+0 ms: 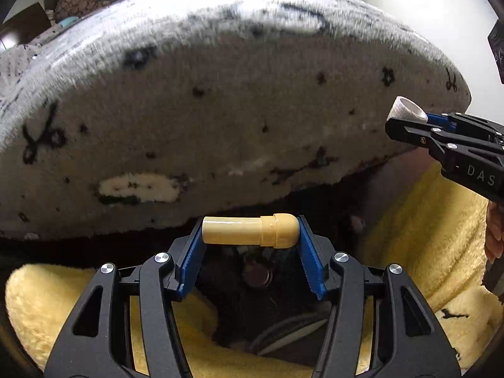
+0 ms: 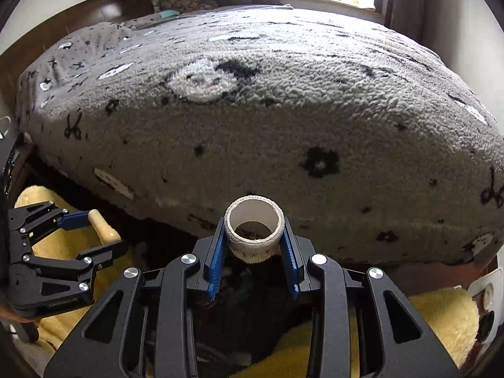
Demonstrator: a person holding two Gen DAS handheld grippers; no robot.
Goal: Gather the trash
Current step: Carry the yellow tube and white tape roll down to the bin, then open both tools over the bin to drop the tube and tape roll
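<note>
Landmark: the big grey fluffy bed blanket with black marks (image 2: pixel 283 119) fills the view in front of you; every place below is told from it
Left gripper: your left gripper (image 1: pixel 250 231) is closed on the small tan plastic tube with a round cap (image 1: pixel 250 231), held just in front of the blanket's near edge
Tube's long way: it lies sideways, across from one blue finger pad (image 1: pixel 192 252) to the other, cap end to the right
Right gripper: your right gripper (image 2: pixel 254 239) is squeezed on the short white tape roll with a cloth outside (image 2: pixel 254 231), also just in front of the blanket's near edge
Roll's hole: it faces up and toward you, and you can see right through it
Side by side: the two grippers are near each other, left one lower beside the yellow fuzzy cloth (image 2: pixel 63 239)
Where the trash goes: I see no bin for sure; the dark gap below the blanket, between the yellow cloth, is right under both grippers
Next move, my guess: both hands are full, so carry both down to a bin and keep the tube level so it does not slip
</note>
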